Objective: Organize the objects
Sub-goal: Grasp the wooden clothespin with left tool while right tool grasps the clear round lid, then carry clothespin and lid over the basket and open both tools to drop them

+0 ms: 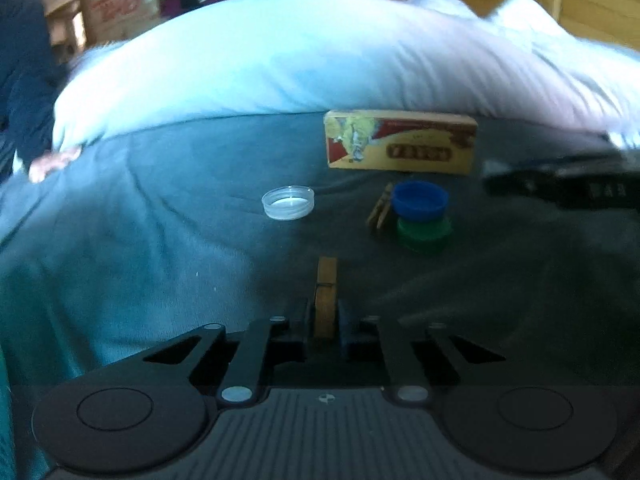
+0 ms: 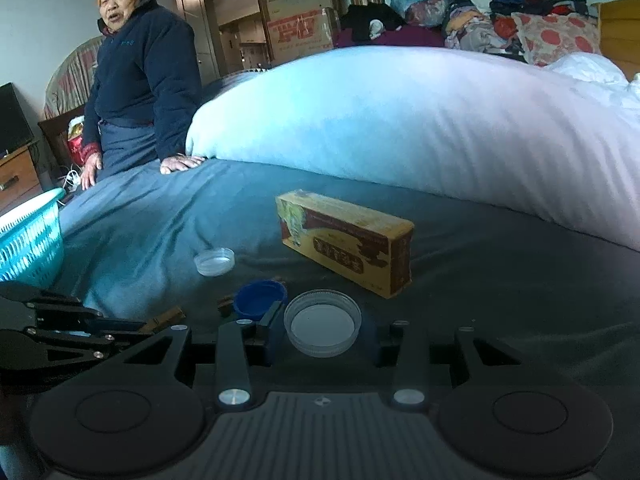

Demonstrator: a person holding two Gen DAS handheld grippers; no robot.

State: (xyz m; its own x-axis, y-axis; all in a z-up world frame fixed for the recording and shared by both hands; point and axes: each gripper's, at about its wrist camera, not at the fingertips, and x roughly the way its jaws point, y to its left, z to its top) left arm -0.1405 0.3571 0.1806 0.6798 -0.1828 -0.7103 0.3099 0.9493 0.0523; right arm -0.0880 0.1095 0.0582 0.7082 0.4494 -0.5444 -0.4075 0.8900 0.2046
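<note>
My left gripper (image 1: 325, 318) is shut on a wooden clothespin (image 1: 326, 296) that sticks forward over the dark grey bedsheet (image 1: 160, 240). Ahead lie a small clear cap (image 1: 288, 202), a second clothespin (image 1: 380, 212), a blue cap (image 1: 420, 198) resting on a green cap (image 1: 424, 234), and a yellow box (image 1: 402, 144). My right gripper (image 2: 322, 334) is shut on a larger clear lid (image 2: 322, 322), just right of the blue cap (image 2: 260, 298). The yellow box (image 2: 348, 242) lies beyond it. The left gripper (image 2: 80, 332) shows at the lower left of the right wrist view.
A puffy white duvet (image 2: 400, 120) covers the back of the bed. A person (image 2: 140, 80) in a dark jacket sits at the bed's far left edge, a hand on the sheet. A teal basket (image 2: 32, 240) stands at the left. Boxes and clothes are piled behind.
</note>
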